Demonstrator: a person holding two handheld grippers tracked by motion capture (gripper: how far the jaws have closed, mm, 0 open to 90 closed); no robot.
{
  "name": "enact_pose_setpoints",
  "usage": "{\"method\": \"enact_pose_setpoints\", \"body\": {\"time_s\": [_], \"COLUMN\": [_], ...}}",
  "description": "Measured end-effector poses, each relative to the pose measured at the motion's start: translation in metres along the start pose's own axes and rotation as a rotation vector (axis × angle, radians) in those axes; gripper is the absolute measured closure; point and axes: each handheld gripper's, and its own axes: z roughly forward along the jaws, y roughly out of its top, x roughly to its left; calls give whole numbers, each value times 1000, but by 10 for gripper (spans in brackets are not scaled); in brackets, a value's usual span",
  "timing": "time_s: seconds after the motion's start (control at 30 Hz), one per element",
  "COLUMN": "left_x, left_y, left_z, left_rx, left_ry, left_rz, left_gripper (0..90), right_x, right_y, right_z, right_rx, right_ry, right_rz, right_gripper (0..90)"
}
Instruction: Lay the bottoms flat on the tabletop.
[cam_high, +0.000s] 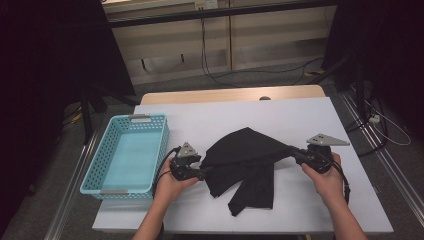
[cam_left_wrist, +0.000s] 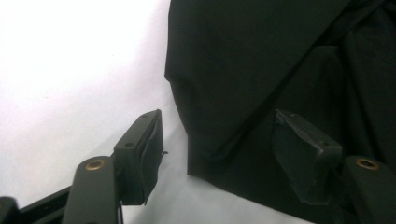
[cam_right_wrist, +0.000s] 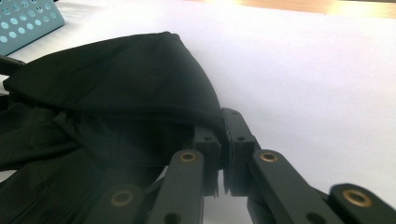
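Observation:
A crumpled black cloth (cam_high: 245, 155) lies on the white table cover (cam_high: 300, 115), with a loose end trailing toward the near edge. My right gripper (cam_high: 296, 153) is shut on the cloth's right corner; in the right gripper view the pads (cam_right_wrist: 224, 135) pinch a fold of the cloth (cam_right_wrist: 116, 88). My left gripper (cam_high: 205, 173) sits at the cloth's left edge. In the left gripper view its jaws (cam_left_wrist: 222, 154) stand apart around the edge of the cloth (cam_left_wrist: 243, 70): one pad is over the bare table, the other over the fabric, and neither presses on it.
An empty light-blue perforated basket (cam_high: 92, 170) stands at the table's left side, and its corner (cam_right_wrist: 28, 21) is in the right gripper view. A wooden tabletop strip (cam_high: 225, 95) runs along the far edge. Cables lie on the floor beyond.

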Motion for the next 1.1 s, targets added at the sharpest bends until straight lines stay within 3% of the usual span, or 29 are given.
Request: {"method": "enact_pose_setpoints", "body": {"time_s": [0.1,0.17,0.2,0.4,0.47,0.53,0.57,0.63,0.9,1.1], "left_x": [0,0,-1,0,2,2,4,6,8,12], "left_y": [1,1,0,3,4,5,7,8,14,29], "left_z": [3,4,6,5,4,5,3,1,-8,-32], "left_rx": [-10,0,13,15,21,18,8,-1,-24,-72], "left_ry": [21,14,20,25,16,16,24,2,1,-5], "left_rz": [-3,-12,8,-19,-10,-18,-43,-56,-113,-135], "left_gripper": [405,445,481,657,703,731,752,785,842,850], "right_x": [0,0,0,1,2,2,2,2,3,6], "right_y": [0,0,0,0,0,0,0,0,2,12], "right_z": [0,0,0,0,0,0,0,-1,-2,-9], "right_rx": [-2,-2,-3,-5,-4,-5,-6,-4,-11,-47], "right_ry": [3,4,3,4,5,6,8,8,13,15], "right_rz": [3,4,8,7,7,7,7,5,5,-14], "right_gripper": [861,861,860,861,861,860,861,860,860,861]}}
